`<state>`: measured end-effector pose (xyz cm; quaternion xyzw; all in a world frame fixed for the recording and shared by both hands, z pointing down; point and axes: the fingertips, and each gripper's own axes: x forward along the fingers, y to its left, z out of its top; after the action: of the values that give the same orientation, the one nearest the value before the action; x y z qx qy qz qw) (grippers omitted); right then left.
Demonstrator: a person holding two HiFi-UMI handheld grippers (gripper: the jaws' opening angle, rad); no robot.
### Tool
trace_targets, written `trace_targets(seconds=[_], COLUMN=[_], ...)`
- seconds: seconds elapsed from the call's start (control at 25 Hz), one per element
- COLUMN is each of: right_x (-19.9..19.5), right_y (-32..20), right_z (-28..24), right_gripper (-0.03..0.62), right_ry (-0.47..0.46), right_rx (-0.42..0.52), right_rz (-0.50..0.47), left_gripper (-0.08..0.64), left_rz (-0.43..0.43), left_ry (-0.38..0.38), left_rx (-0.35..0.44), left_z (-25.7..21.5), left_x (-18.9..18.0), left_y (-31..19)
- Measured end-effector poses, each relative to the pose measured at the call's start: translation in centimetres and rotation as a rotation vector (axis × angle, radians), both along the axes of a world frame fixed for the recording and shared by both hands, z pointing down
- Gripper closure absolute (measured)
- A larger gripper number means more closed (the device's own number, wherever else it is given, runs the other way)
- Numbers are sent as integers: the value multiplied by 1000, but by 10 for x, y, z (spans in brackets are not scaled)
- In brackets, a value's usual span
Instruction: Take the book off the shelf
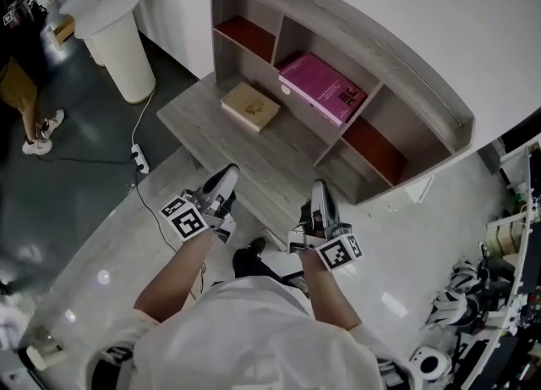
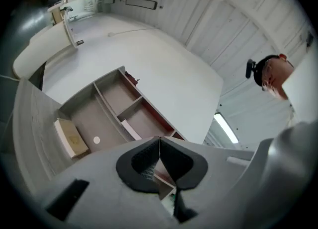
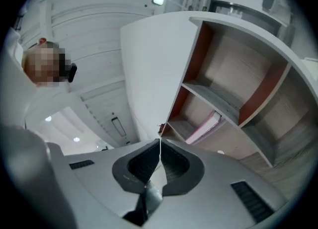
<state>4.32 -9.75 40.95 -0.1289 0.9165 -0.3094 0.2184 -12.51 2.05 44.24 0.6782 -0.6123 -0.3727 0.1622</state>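
While hovering over the grey wood-grain bench (image 1: 196, 119) with left gripper (image 1: 228, 173) and right gripper (image 1: 319, 187) jaws both closed on nothing, probably best reaching ahead with the right — nearer the flat pink rectangular book (image 1: 323, 86) lying lengthwise in the middle bay of the grey wooden shelf (image 1: 380, 54).

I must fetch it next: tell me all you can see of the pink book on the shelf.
The pink book is thin, closed and magenta-covered, with a small label near one corner. It lies flat, cover up, in the middle compartment of the grey wooden shelf. Only the shelf board touches it; nothing lies on it.
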Motion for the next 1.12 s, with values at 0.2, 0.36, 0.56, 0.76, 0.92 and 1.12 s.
trace_targets(seconds=[0.2,0.36,0.56,0.76,0.92,1.12], right_x=[-20,-31,-42,-51,-56,-61], right_y=[-44,-74,-106,-128,-144,-157], right_z=[-7,-2,15,31,39,40], right_gripper=[575,575,575,572,486,435], right_ry=[-118,-147,-178,-174,-196,-234], right_rx=[-147,-210,-336,-417,-467,-514], right_rz=[50,96,136,159,171,186], left_gripper=[543,543,541,540,433,349], left_rz=[16,45,71,105,116,145], left_ry=[188,337,458,495,524,553], left_rx=[59,127,96,6,-5,4], left_z=[-3,-6,5,21,24,22], left_x=[-33,-53,-74,-84,-92,-96], left_y=[-47,-84,-124,-155,-174,-194])
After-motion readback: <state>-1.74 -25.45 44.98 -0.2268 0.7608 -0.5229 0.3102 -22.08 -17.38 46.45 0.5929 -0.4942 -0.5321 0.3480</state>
